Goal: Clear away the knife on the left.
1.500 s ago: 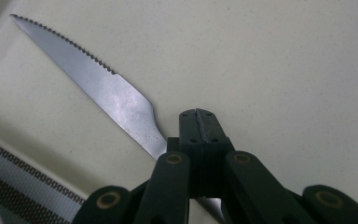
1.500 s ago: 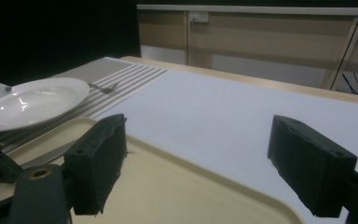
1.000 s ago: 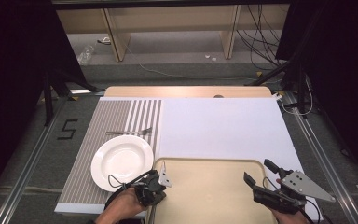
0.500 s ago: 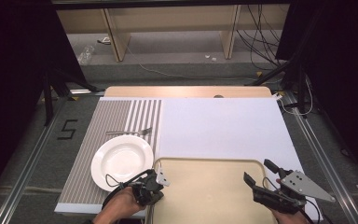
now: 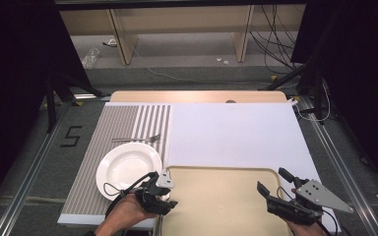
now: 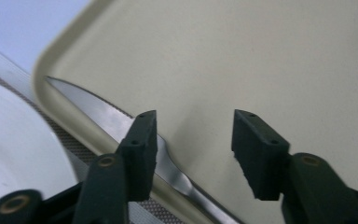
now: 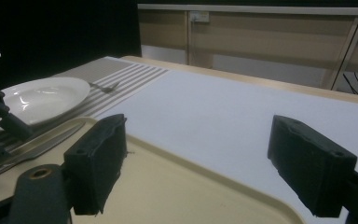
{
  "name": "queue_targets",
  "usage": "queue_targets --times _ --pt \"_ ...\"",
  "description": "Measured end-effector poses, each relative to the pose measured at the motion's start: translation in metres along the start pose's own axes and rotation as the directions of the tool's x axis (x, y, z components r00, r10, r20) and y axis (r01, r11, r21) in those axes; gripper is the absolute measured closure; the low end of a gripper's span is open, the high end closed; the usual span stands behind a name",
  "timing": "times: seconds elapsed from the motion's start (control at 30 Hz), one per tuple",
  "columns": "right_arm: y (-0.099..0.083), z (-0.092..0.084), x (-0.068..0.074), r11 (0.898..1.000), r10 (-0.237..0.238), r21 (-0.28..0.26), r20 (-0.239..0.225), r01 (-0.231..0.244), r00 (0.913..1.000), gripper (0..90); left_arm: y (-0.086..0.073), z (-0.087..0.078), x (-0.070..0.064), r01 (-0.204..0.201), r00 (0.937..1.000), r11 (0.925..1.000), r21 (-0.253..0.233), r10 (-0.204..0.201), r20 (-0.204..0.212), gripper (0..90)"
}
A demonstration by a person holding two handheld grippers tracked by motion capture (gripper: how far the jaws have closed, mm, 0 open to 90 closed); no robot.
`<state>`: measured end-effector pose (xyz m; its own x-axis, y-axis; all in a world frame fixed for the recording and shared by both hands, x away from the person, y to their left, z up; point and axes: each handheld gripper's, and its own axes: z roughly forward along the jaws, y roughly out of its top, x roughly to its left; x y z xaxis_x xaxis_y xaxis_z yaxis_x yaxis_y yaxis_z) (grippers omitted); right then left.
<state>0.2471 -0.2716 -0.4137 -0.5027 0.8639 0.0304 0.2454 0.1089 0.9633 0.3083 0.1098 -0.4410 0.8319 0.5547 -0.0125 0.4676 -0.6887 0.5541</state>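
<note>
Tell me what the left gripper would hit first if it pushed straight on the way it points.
Probably the tray: the left gripper, open, points onto its bare floor, with the knife just beside one jaw. Depth is hard to judge.

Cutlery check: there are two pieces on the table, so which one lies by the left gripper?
The knife, lying along the tray's left rim beside the left gripper. The fork lies beyond the plate.

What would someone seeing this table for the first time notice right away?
The big beige tray at the near edge draws the eye first, with the white plate just left of it on the striped mat. The left gripper, its jaws just opened, sits over a table knife lying along the tray's left rim, while the right gripper hangs open above the tray.
</note>
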Motion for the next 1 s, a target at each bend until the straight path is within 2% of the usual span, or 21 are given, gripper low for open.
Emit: queue_targets --times 0.1,0.2,0.3,0.43,0.73,1.0 --pt "0.000 0.000 0.000 1.000 0.003 0.001 -0.001 -0.003 1.0000 20.5 0.000 -0.005 0.002 -0.001 0.9993 0.9986 -0.052 -0.001 -0.038 42.9" --pt "0.000 0.000 0.000 1.000 0.003 -0.005 0.000 -0.003 1.0000 20.4 0.001 -0.011 0.005 0.024 0.9986 0.9933 -0.113 -0.030 -0.043 37.3" --pt "0.000 0.000 -0.001 1.000 0.007 -0.007 -0.002 -0.007 1.0000 20.4 0.001 -0.015 0.008 0.032 0.9981 0.9889 -0.145 -0.039 -0.048 33.0" --pt "0.000 0.000 -0.001 1.000 0.008 -0.005 -0.003 -0.008 1.0000 20.3 0.001 -0.019 0.011 0.052 0.9955 0.9827 -0.178 -0.065 -0.069 28.2" --pt "-0.001 0.000 -0.002 1.000 0.013 -0.006 -0.001 -0.013 0.9999 20.0 0.000 -0.028 0.018 0.082 0.9914 0.9640 -0.253 -0.105 -0.079 22.5" --pt "-0.002 0.000 -0.004 1.000 0.024 -0.018 -0.007 -0.024 0.9997 18.9 0.000 -0.036 0.024 0.105 0.9864 0.9476 -0.302 -0.138 -0.090 20.8"
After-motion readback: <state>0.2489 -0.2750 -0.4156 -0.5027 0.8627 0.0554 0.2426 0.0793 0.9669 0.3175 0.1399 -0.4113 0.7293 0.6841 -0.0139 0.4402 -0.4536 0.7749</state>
